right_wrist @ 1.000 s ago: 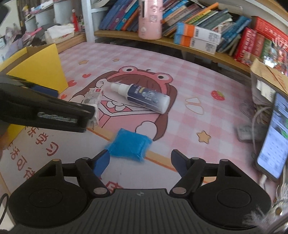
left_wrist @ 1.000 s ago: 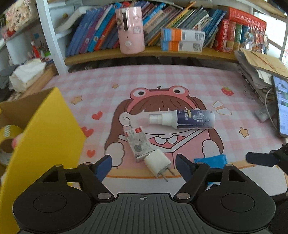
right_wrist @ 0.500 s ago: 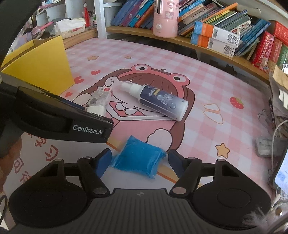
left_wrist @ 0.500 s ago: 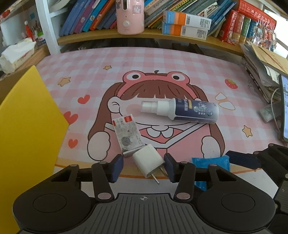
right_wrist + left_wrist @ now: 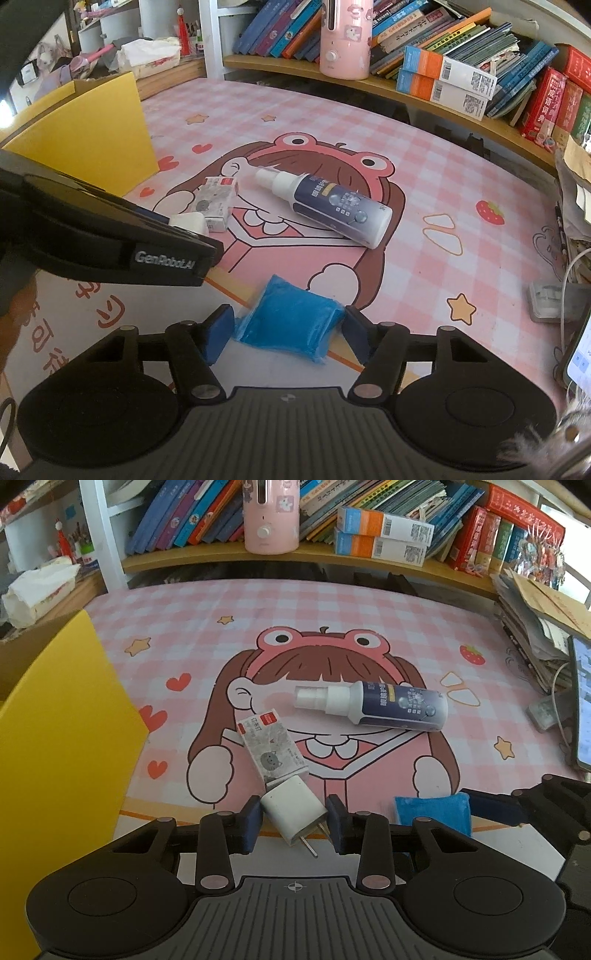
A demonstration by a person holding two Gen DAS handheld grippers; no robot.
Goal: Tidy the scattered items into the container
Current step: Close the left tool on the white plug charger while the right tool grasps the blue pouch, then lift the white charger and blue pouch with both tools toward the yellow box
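On the pink cartoon mat, my left gripper is closing on a white charger plug, and both pads touch its sides. A small printed box lies just beyond the plug, with a spray bottle on its side farther back. My right gripper is closing around a blue pouch. The pouch lies between the fingers, with a slim gap still showing at the left pad. The yellow cardboard container stands to the left. The left gripper's black body crosses the right wrist view.
A bookshelf with a pink humidifier and boxes runs along the back. A paper stack, a phone and cables crowd the right edge. A tissue pack sits back left.
Left jaws narrowed from wide apart to touching the charger plug. Right jaws drew in around the blue pouch. Both views have tipped a little nearer the mat.
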